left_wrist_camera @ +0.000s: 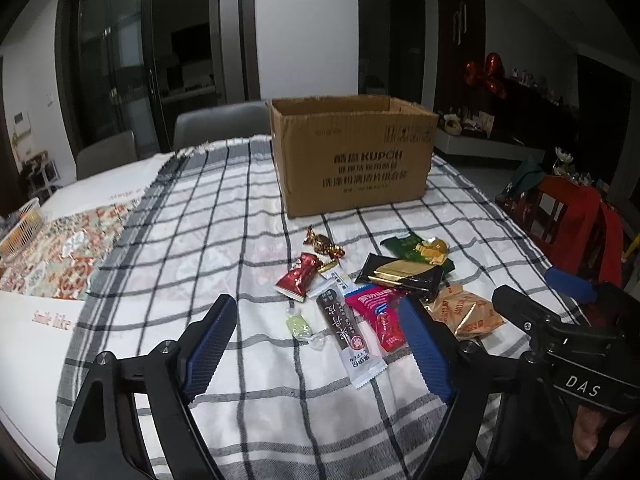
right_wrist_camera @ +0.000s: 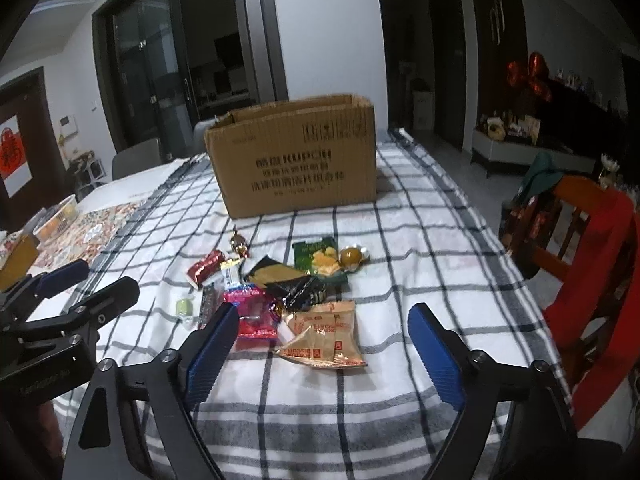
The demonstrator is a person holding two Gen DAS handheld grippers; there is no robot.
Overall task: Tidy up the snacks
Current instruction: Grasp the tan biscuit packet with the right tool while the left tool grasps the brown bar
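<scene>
Several wrapped snacks lie in a loose pile on the checked tablecloth (left_wrist_camera: 208, 208): a pink packet (left_wrist_camera: 378, 312), a long brown-and-white bar (left_wrist_camera: 348, 332), a red packet (left_wrist_camera: 298, 278), a black-and-gold packet (left_wrist_camera: 400, 274), a green packet (left_wrist_camera: 416, 250) and an orange biscuit packet (right_wrist_camera: 324, 340). An open cardboard box (left_wrist_camera: 352, 156) stands behind them; it also shows in the right wrist view (right_wrist_camera: 296, 160). My left gripper (left_wrist_camera: 316, 344) is open and empty just before the pile. My right gripper (right_wrist_camera: 324, 352) is open and empty, with the biscuit packet between its fingers.
A red chair (right_wrist_camera: 592, 264) stands at the table's right edge. A small basket (left_wrist_camera: 22, 228) and a patterned cloth (left_wrist_camera: 64, 248) lie at the far left. Grey chairs (left_wrist_camera: 220, 124) stand behind the table.
</scene>
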